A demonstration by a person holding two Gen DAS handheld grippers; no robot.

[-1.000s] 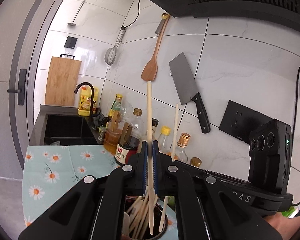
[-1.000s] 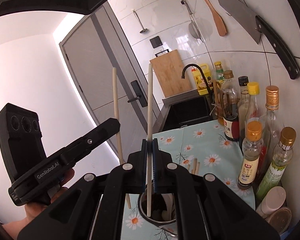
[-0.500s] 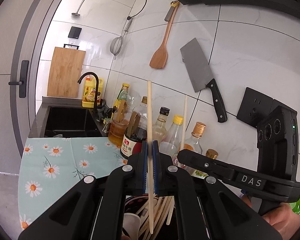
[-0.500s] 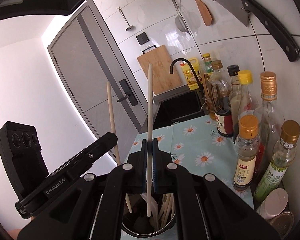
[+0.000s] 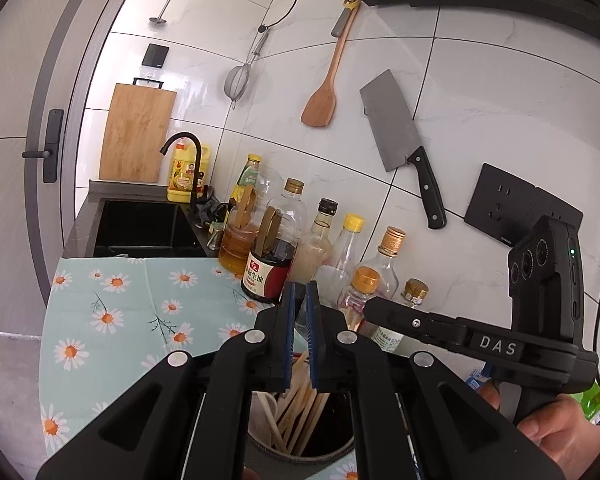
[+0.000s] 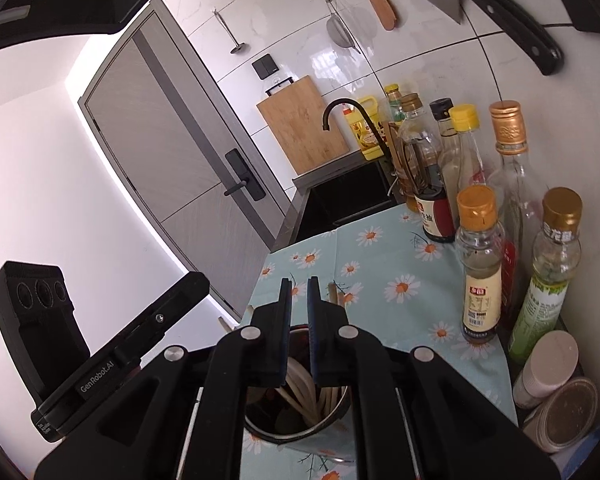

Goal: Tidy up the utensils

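I'm reading "DAS" on the right hand-held gripper (image 5: 382, 306) and "GenRobot.AI" on the left hand-held gripper (image 6: 198, 280). Both are hanging over the metal cup (image 6: 332, 416) on the table (image 6: 380, 264), jaws slightly parted and empty. The chopsticks (image 5: 300, 404) they were pinching a second ago are now sitting in the cup.

Chopsticks (image 5: 300, 408) all in holder now, pale wood, bunch leaning toward 1 o'clock, tips down in dark inside. Few stick out past rim at 12 o'clock (image 6: 334, 294). Holder (image 6: 332, 414) round steel cup, upright on daisy-print cloth on table, sitting at 6 o'clock in both views. White spoon-ish handle (image 5: 266, 408) at 9 o'clock inside.
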